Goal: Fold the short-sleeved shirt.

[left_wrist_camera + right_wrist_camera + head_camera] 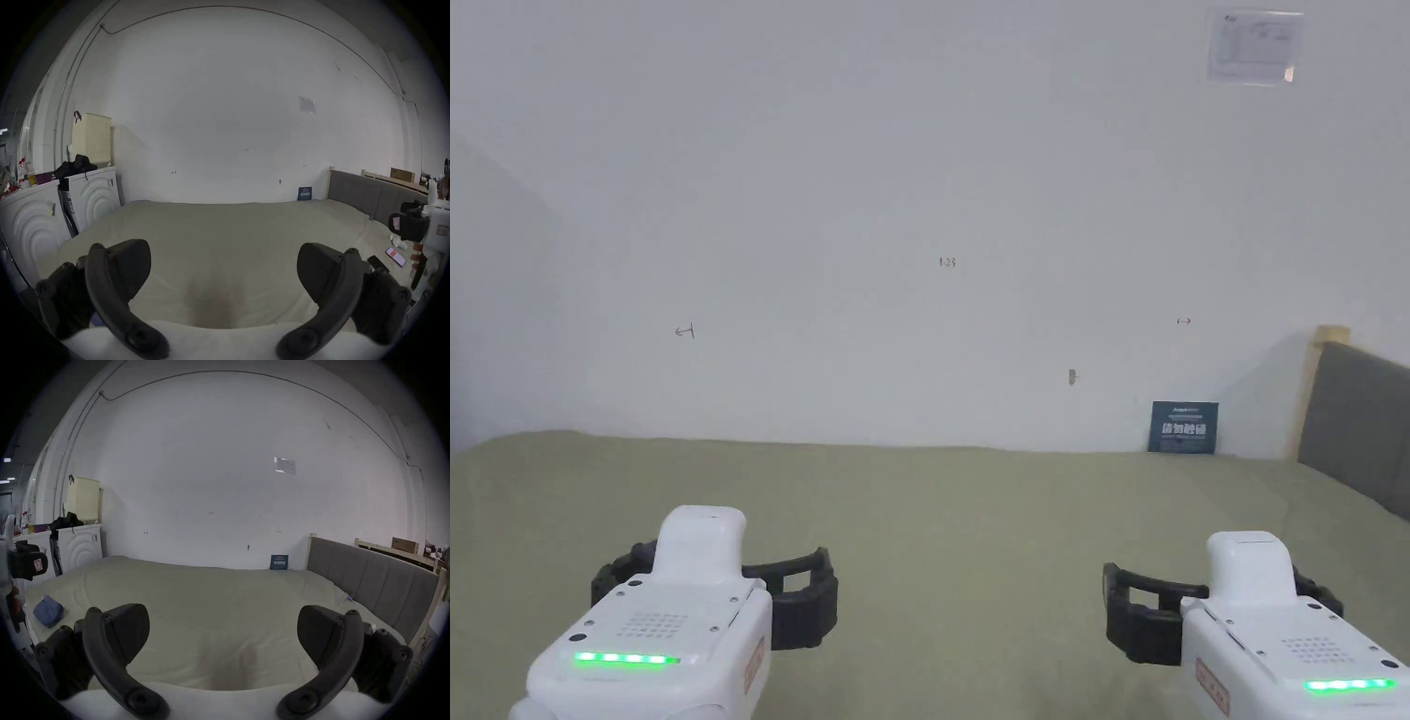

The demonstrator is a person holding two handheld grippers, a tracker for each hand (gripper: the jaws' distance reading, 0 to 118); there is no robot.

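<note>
A crumpled blue garment (48, 613) lies bunched on the olive bed sheet (956, 525), at the bed's near left corner in the right gripper view. Whether it is the short-sleeved shirt I cannot tell. My left gripper (717, 567) hovers over the sheet at the lower left of the head view, jaws wide apart and holding nothing (222, 263). My right gripper (1223, 586) hovers level with it at the lower right, also open and holding nothing (222, 625). Each gripper view catches the other gripper at its edge: the right gripper (409, 226) and the left gripper (26, 562).
A grey padded headboard (1364, 422) bounds the bed on the right, a white wall behind it. White washing machines (92, 192) with a cream basket (91, 137) stand to the left. A phone (395, 256) and a dark object (377, 263) lie on the bed's right side. A blue card (1183, 427) leans on the wall.
</note>
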